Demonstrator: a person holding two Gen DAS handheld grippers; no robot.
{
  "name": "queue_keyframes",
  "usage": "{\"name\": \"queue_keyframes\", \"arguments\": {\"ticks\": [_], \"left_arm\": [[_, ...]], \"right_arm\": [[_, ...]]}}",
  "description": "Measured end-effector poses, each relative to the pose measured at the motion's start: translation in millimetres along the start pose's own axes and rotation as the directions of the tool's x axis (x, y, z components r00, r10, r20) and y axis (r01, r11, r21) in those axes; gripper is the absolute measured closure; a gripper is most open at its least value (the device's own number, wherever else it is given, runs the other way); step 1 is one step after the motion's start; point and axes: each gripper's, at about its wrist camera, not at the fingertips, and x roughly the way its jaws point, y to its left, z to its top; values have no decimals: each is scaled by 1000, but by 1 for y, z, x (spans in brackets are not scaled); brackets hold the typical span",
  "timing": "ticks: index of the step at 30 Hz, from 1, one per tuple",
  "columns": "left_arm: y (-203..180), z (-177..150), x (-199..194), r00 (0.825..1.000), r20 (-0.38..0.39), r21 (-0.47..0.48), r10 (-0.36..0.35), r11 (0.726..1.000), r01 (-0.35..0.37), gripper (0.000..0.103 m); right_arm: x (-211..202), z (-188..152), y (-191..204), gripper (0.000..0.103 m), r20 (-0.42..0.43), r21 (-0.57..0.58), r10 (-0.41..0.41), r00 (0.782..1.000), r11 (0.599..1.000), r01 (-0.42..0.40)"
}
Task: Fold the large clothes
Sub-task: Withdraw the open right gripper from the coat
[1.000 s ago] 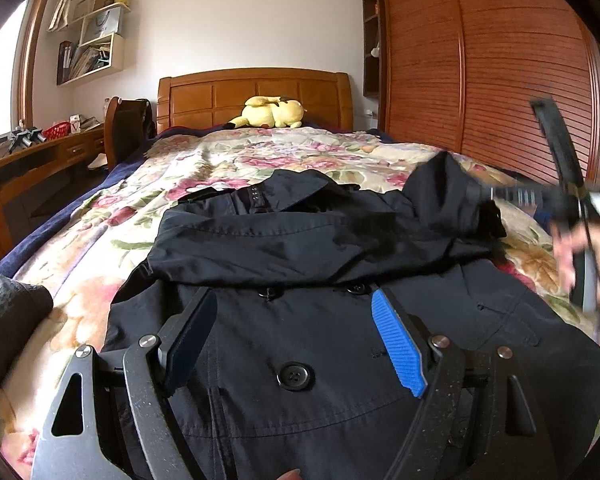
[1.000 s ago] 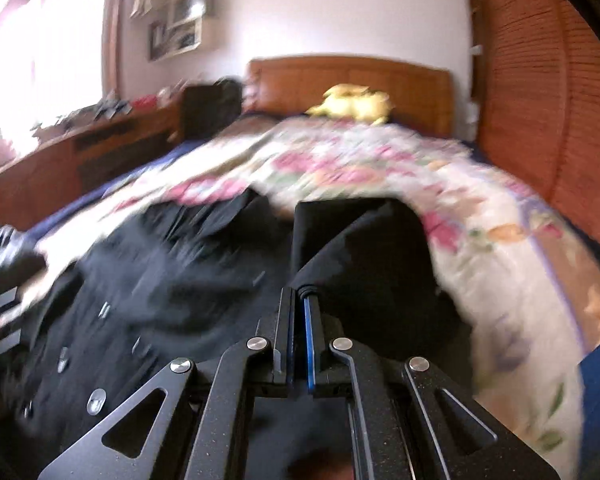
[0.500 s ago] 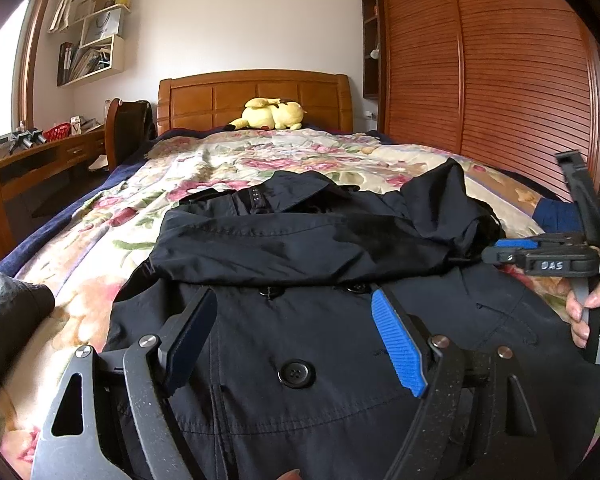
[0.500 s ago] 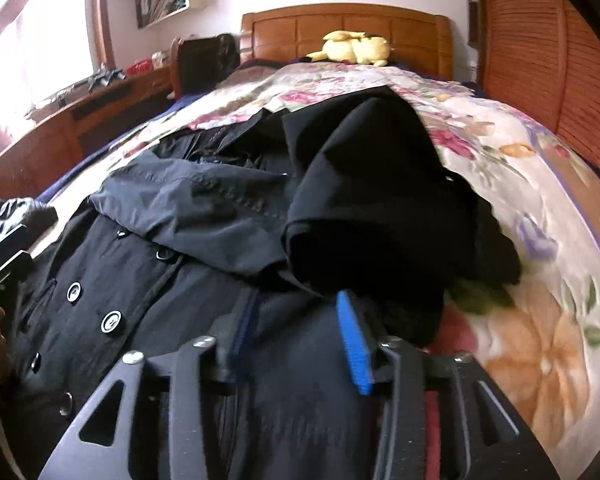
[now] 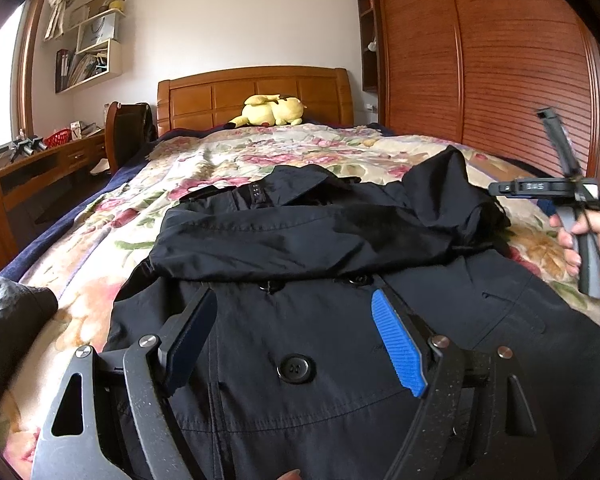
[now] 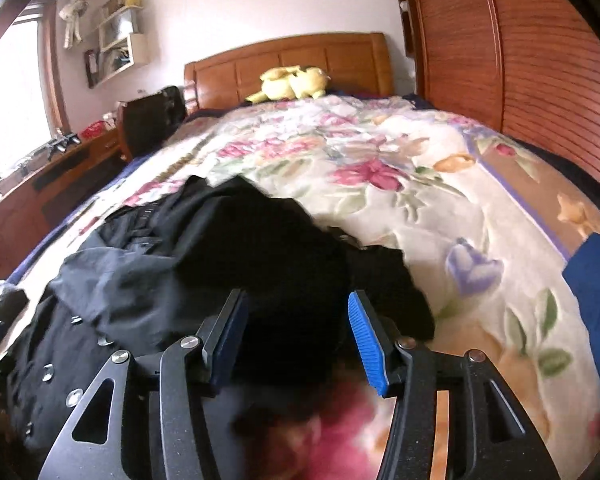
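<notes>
A large black double-breasted coat [image 5: 300,264] lies front-up on the floral bedspread [image 5: 236,160], collar toward the headboard. Both sleeves lie folded across its chest; the right sleeve is bunched at the shoulder [image 5: 452,200]. My left gripper [image 5: 296,340] is open and empty, hovering over the coat's buttoned front. My right gripper [image 6: 296,336] is open and empty, just above the bunched right sleeve [image 6: 284,272] near the coat's right edge. It also shows in the left wrist view [image 5: 540,188], held by a hand at the right.
A yellow plush toy [image 5: 270,110] sits by the wooden headboard [image 5: 252,92]. A wooden wardrobe [image 5: 480,60] runs along the right. A desk [image 5: 32,172] and chair [image 5: 128,132] stand left of the bed. A dark garment [image 5: 8,320] lies at the near left, a blue cloth [image 6: 596,280] at the right.
My right gripper let go of the right sleeve after laying it across the coat, opened, and drew back to the right. My left gripper stayed still and open.
</notes>
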Motion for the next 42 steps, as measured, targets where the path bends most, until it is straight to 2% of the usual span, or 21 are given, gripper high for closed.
{"name": "queue_keyframes", "arguments": {"ticks": [6,9,12,16,20,29,35,38,40,41,42], "left_arm": [[-2,-2,-1,1000,5,7,9,1000,-9,22],[-3,-2,0,1000,-4,17,9,1000,-9,22],[-6,-2,1,1000,-13,31,17,999,-17,22],[-6,-2,-2,1000,2,29,23,999,-23,22],[-6,-3,-3,1000,8,26,25,999,-25,22],[-5,-3,-7,999,26,22,39,999,-40,22],[-3,-3,-7,998,32,15,48,999,-48,22],[-3,-3,-7,998,36,15,47,999,-48,22],[-3,-4,-7,998,37,15,47,999,-47,22],[-3,-4,-8,998,37,15,46,999,-47,22],[-3,-4,-8,998,38,15,46,999,-46,22]], "right_arm": [[28,-17,-13,49,-20,1,-58,998,998,58],[25,-18,-26,49,-23,48,-23,999,999,24],[22,-17,-33,47,-13,53,-59,998,997,59],[30,-18,-40,40,-59,78,-69,996,994,74],[45,-21,-45,37,-129,118,-26,991,992,41],[47,-23,-53,37,-131,144,-4,991,989,23],[43,-27,-46,38,-120,109,-42,992,992,56],[42,-27,-45,47,-110,94,-55,992,993,66],[39,-28,-44,67,-97,85,-54,994,994,62],[37,-28,-43,74,-89,76,-62,994,995,69],[35,-28,-42,87,-76,67,-75,994,995,80]]}}
